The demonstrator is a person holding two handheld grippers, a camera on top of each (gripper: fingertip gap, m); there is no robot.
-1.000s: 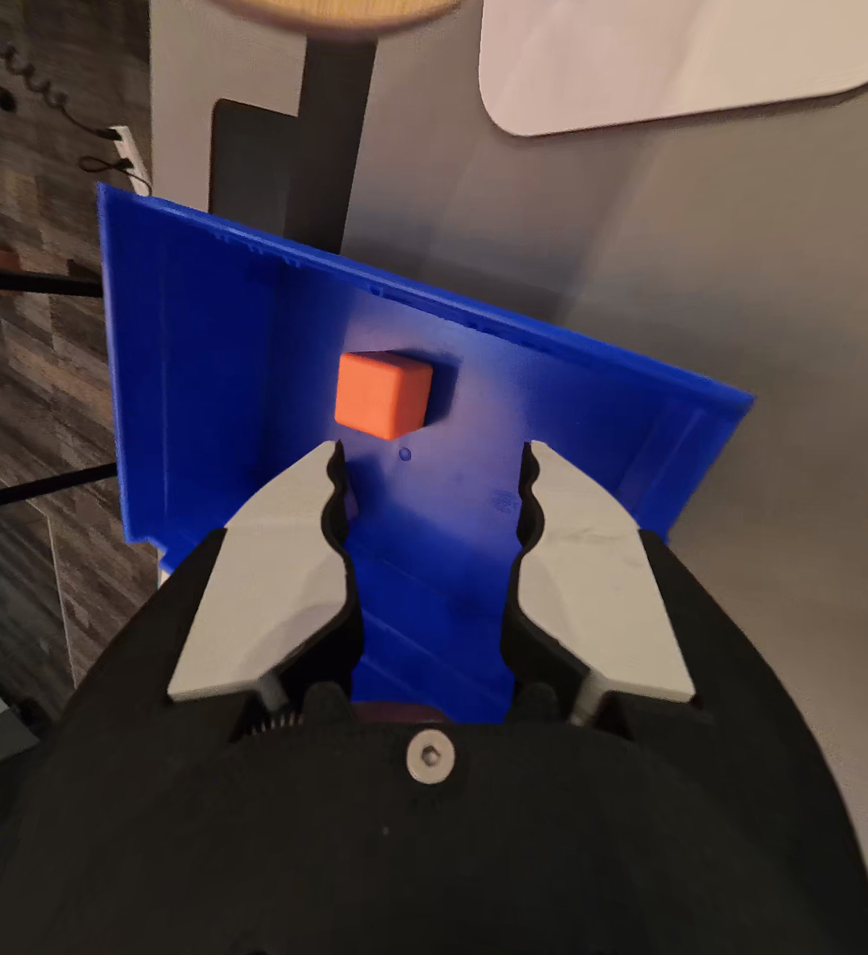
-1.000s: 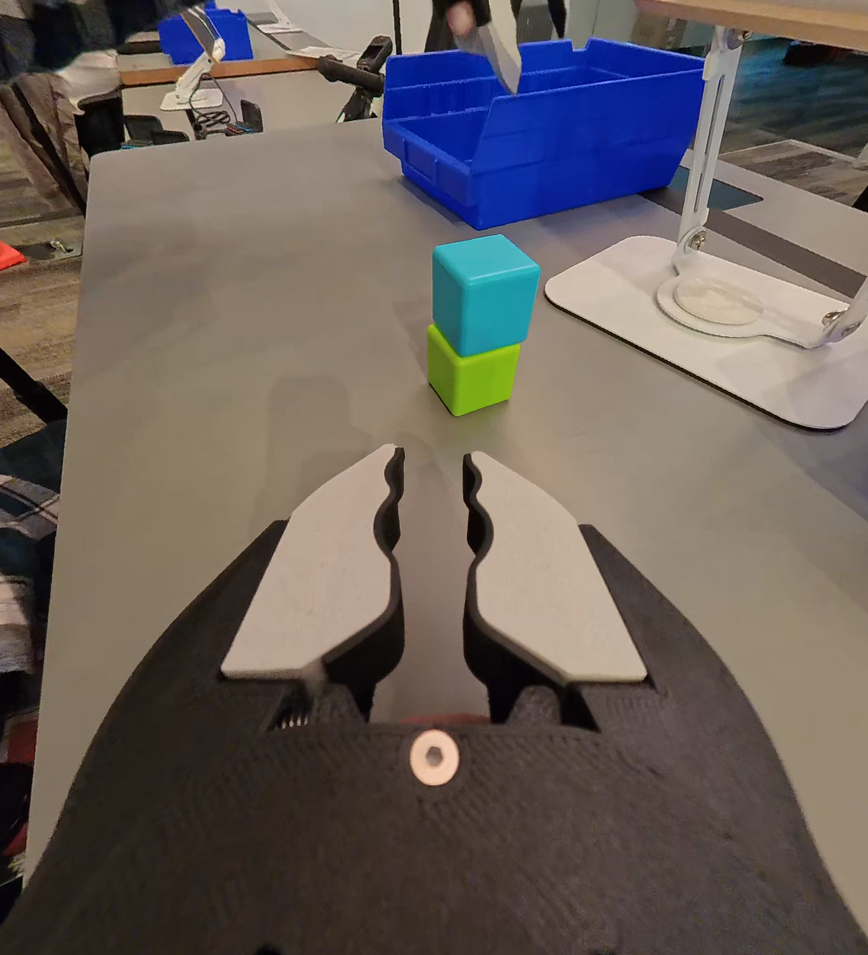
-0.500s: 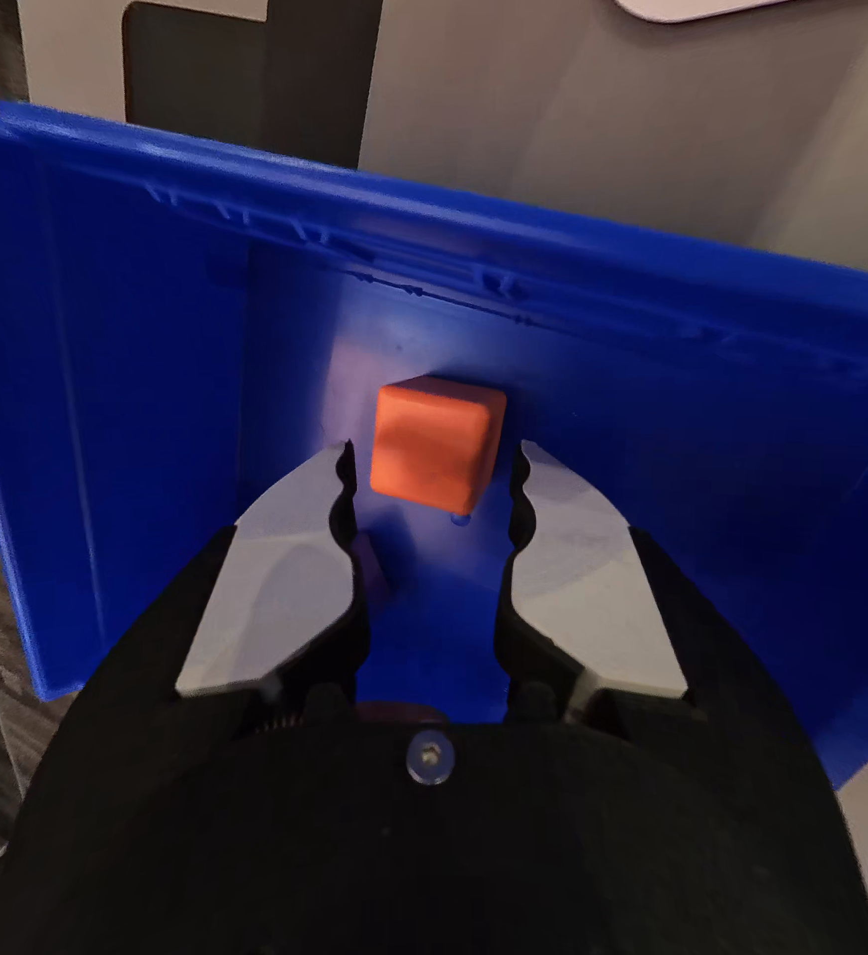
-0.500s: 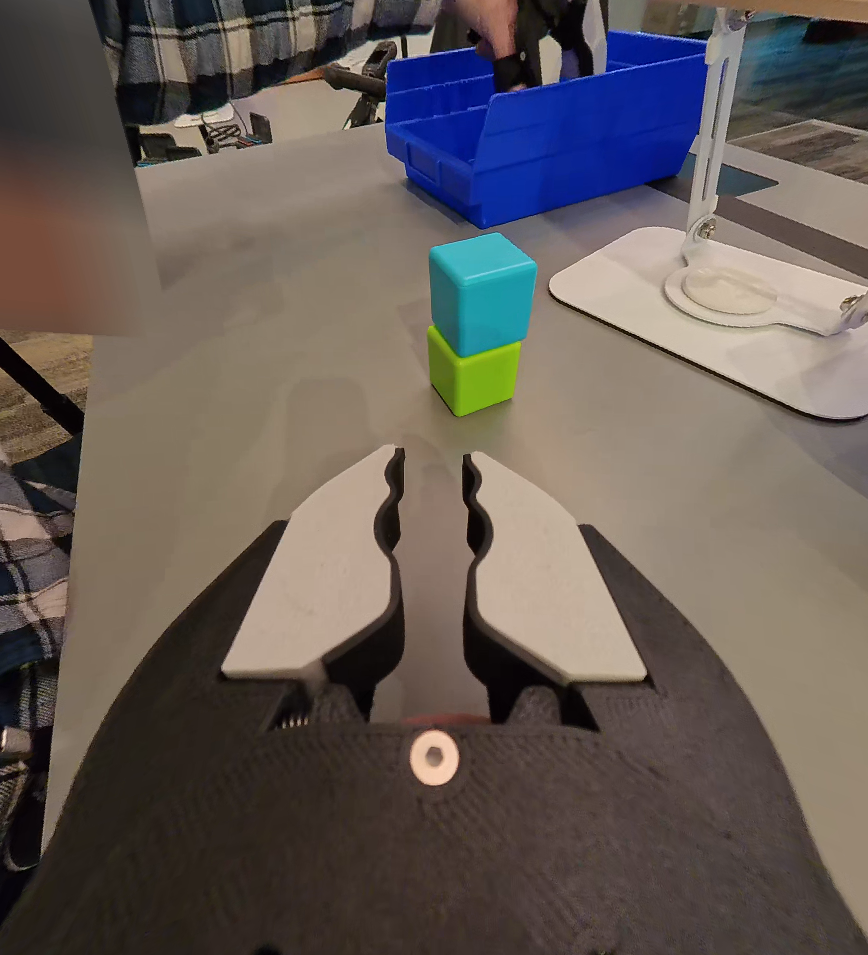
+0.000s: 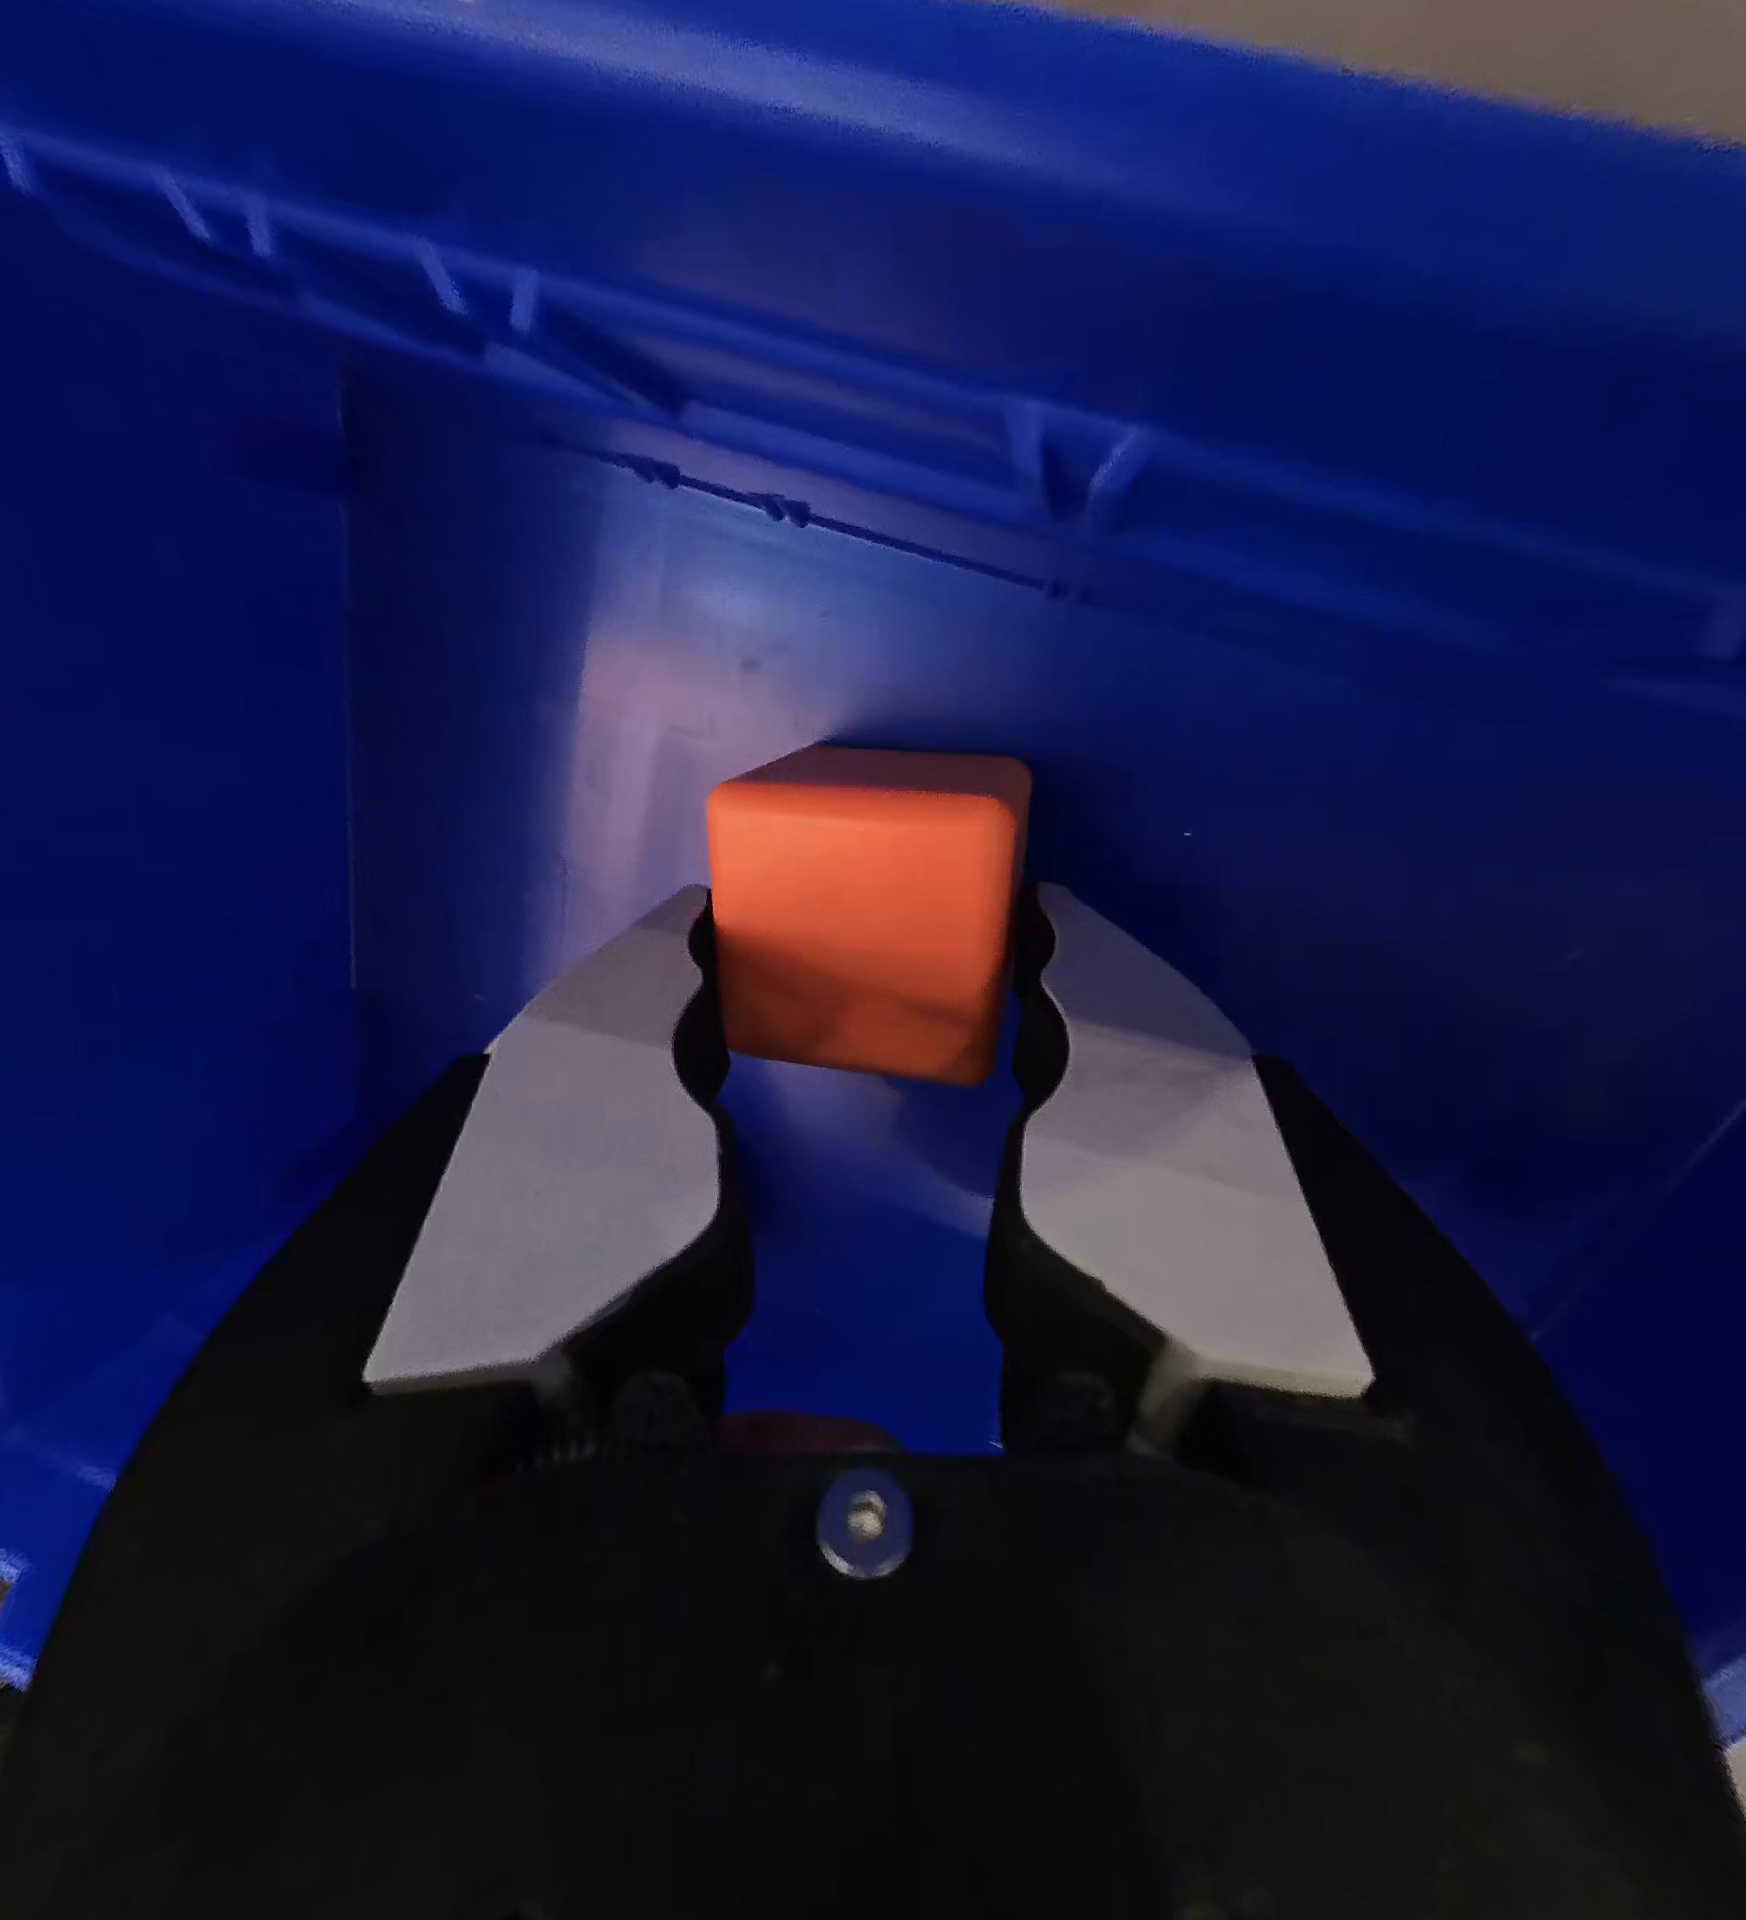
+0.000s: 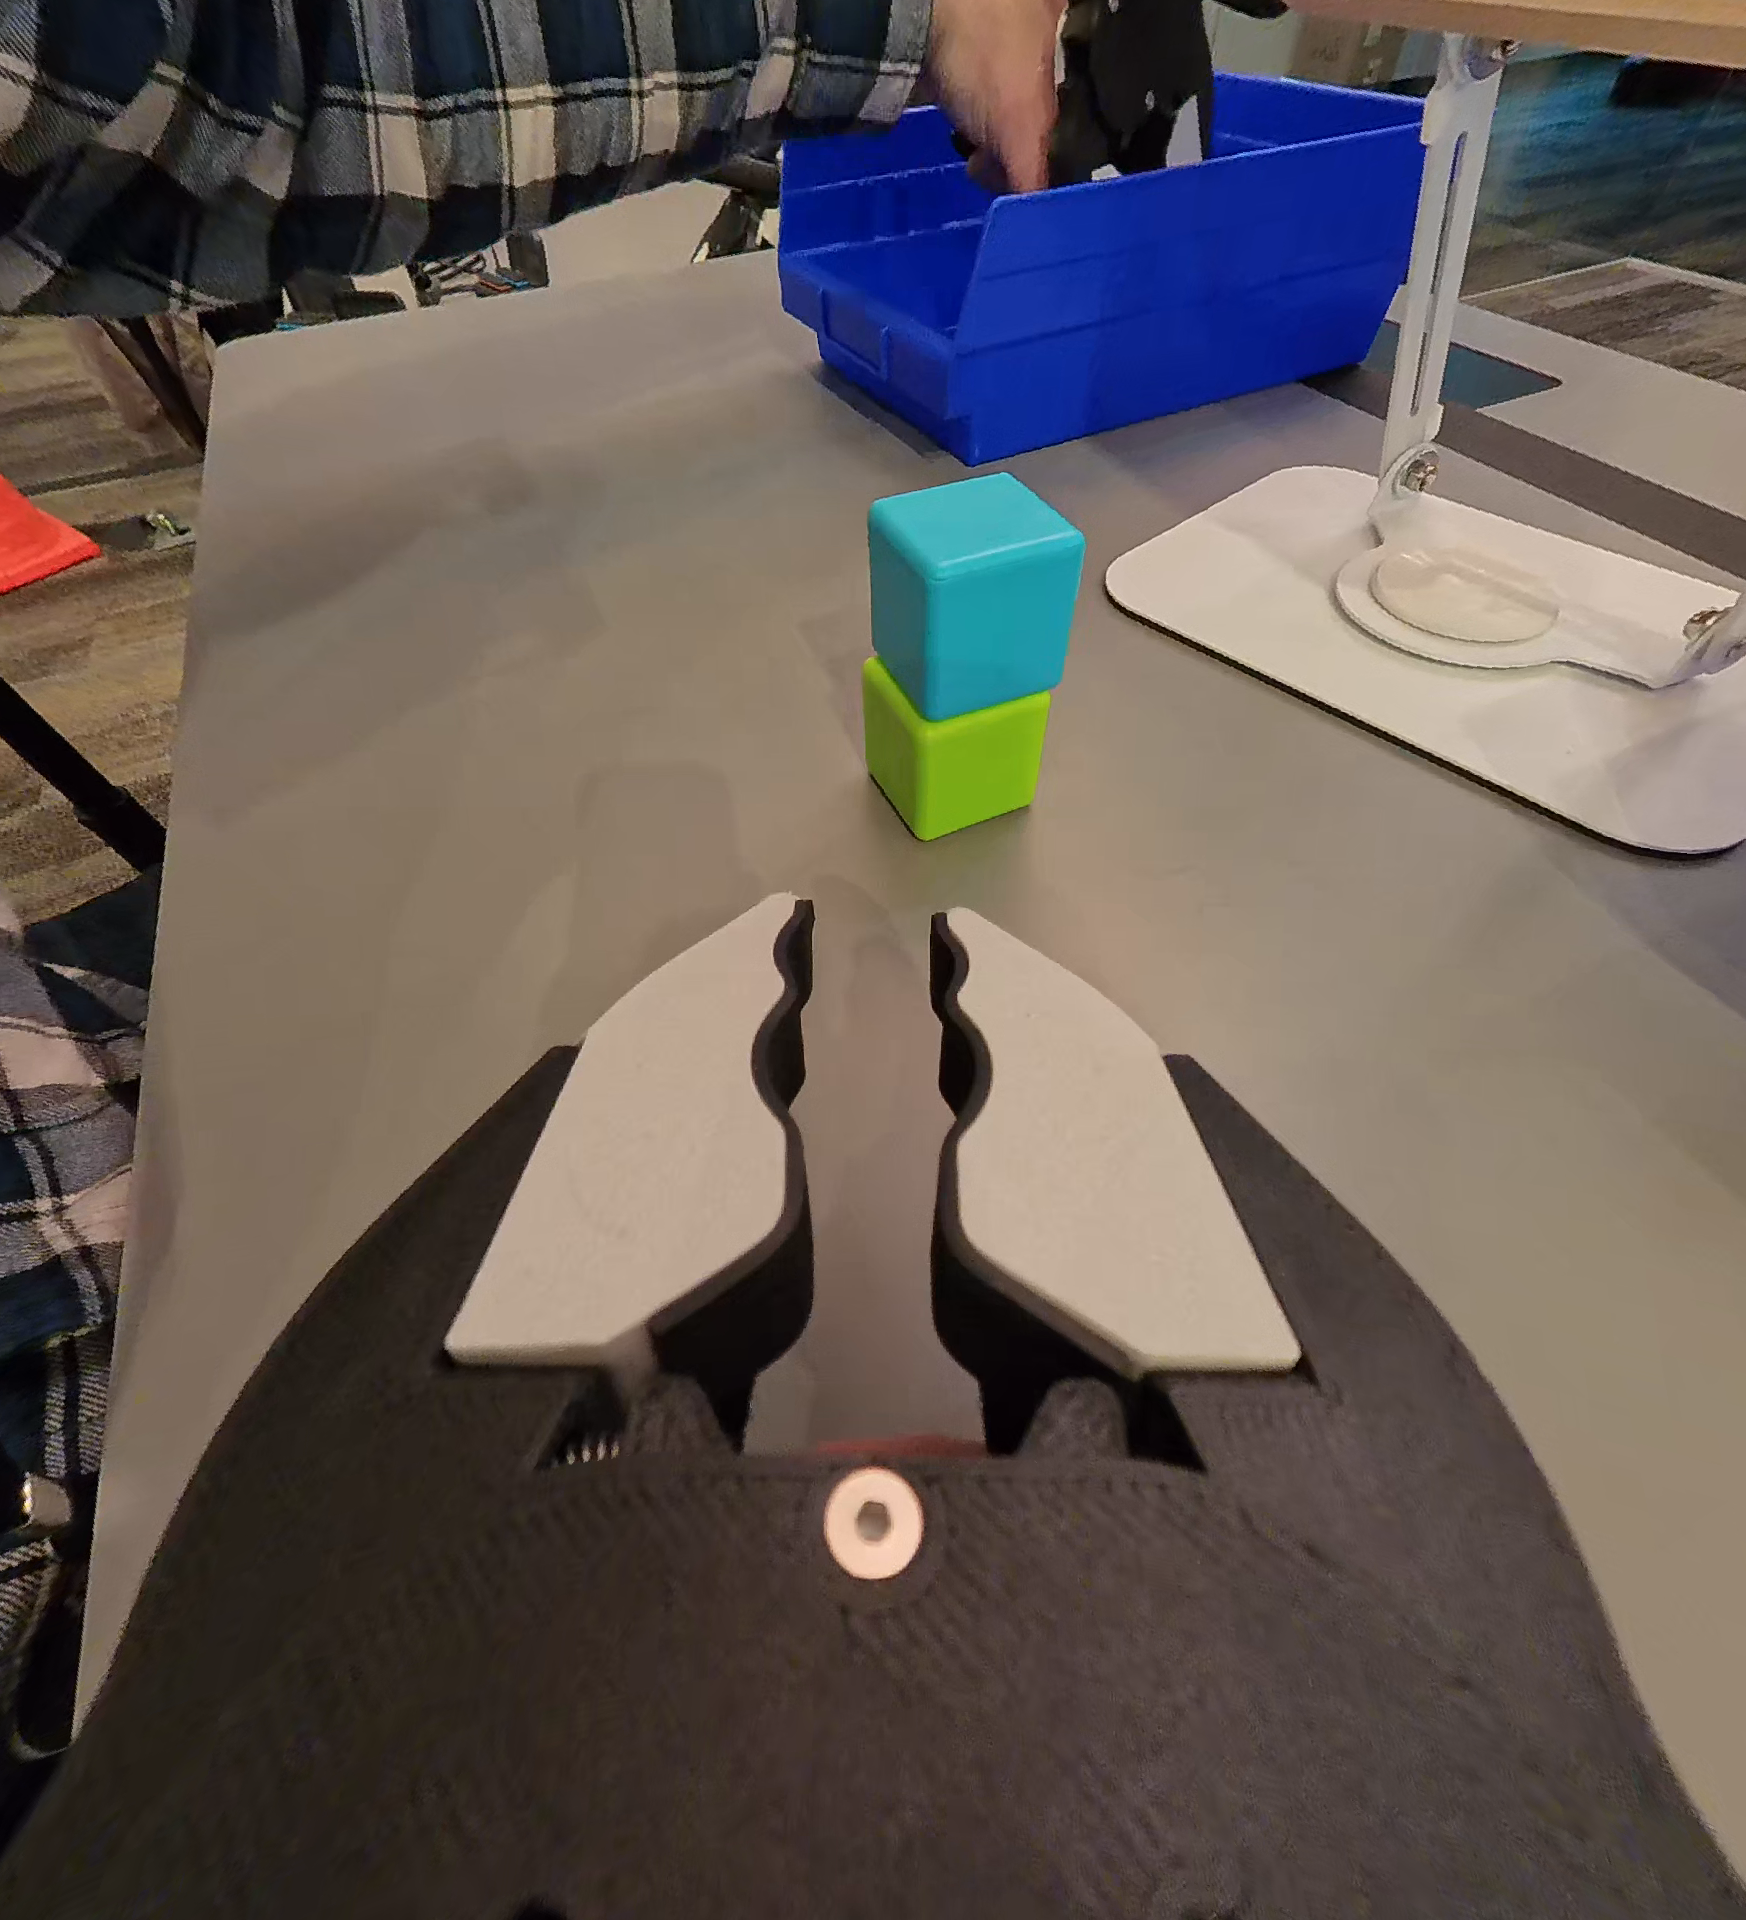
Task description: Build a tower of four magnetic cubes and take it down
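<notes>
An orange cube (image 5: pixel 858 914) lies on the floor of a blue bin (image 5: pixel 225 727), close to its far wall. My left gripper (image 5: pixel 864 904) is inside the bin, with its fingertips pressed against the cube's left and right sides. In the right wrist view a teal cube (image 6: pixel 973 592) sits on a green cube (image 6: pixel 952 753) on the grey table (image 6: pixel 495 644). My right gripper (image 6: pixel 871 914) is empty, nearly shut with a narrow gap, and hovers short of this two-cube stack. No fourth cube is in view.
The blue bin (image 6: pixel 1139 312) stands at the table's far side, with a hand and the left gripper's black body (image 6: pixel 1129 94) reaching into it. A white stand base (image 6: pixel 1471 686) lies right of the stack. A plaid sleeve (image 6: pixel 329 114) crosses the top left. Left tips to right tips: about 50 centimeters.
My left gripper has gone down into the bin and closed its fingers around the orange cube. My right gripper has stayed still. The plaid sleeve has come into the right wrist view.
</notes>
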